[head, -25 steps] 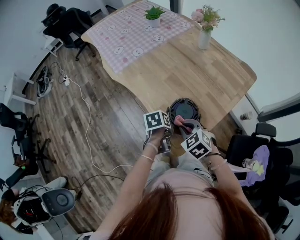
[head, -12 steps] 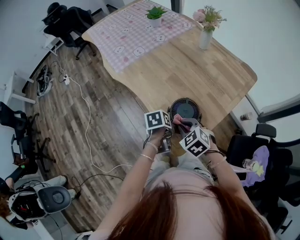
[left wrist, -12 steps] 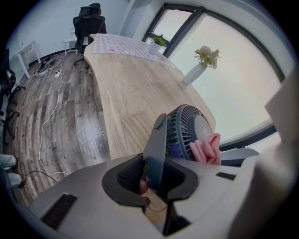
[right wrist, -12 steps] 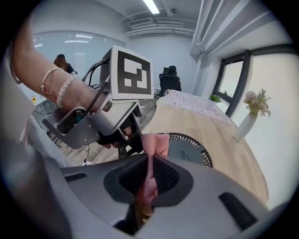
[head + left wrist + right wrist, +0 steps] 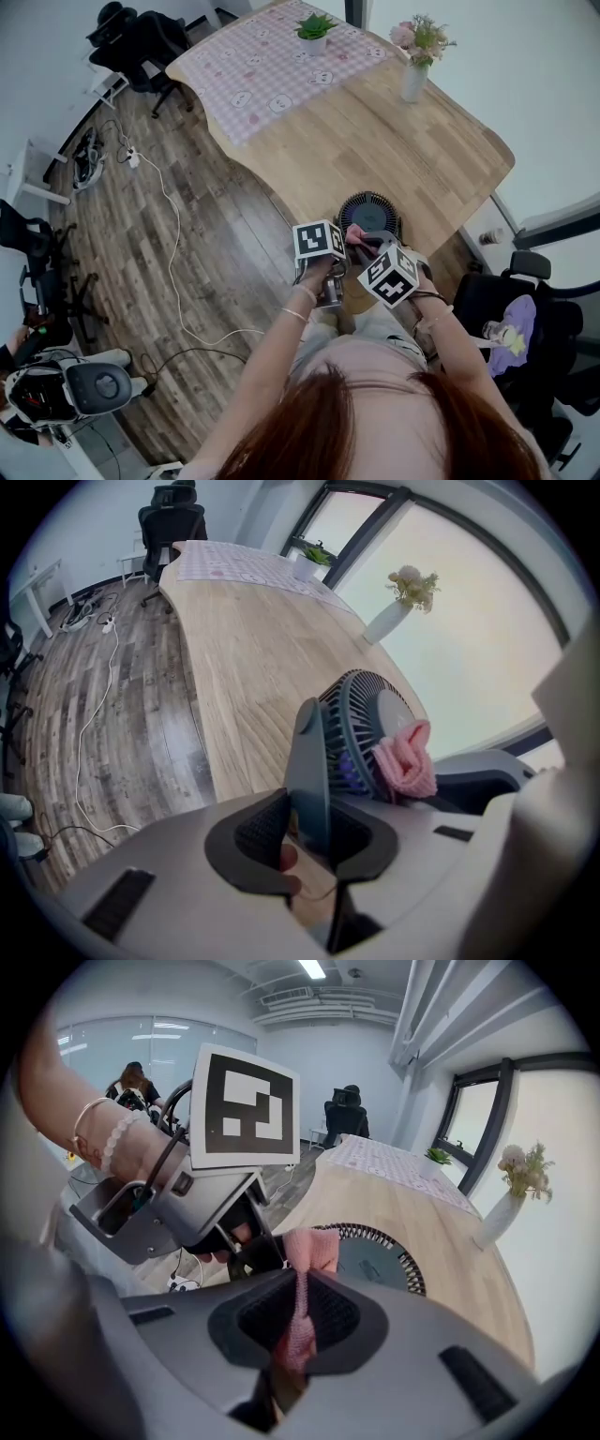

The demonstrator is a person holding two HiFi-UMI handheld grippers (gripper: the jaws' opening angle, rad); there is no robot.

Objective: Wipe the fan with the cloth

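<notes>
The small round dark-grey fan (image 5: 368, 214) with a ribbed grille sits at the near edge of the light wooden table (image 5: 394, 131), face tilted upward. The pink knitted cloth (image 5: 307, 1252) touches the near rim of the grille and is pinched tight in the right gripper (image 5: 298, 1312). Just beside it, the left gripper (image 5: 309, 822) is clamped on the fan's flat grey-blue stand (image 5: 307, 761), below the grille.

The left arm (image 5: 272, 342) and right arm (image 5: 448, 339) reach forward and down, with the grippers close side by side and tilted steeply downward. The left gripper (image 5: 309, 832) is clamped on the fan stand (image 5: 307, 761). The right gripper (image 5: 298, 1309) pinches the cloth (image 5: 309, 1251).
</notes>
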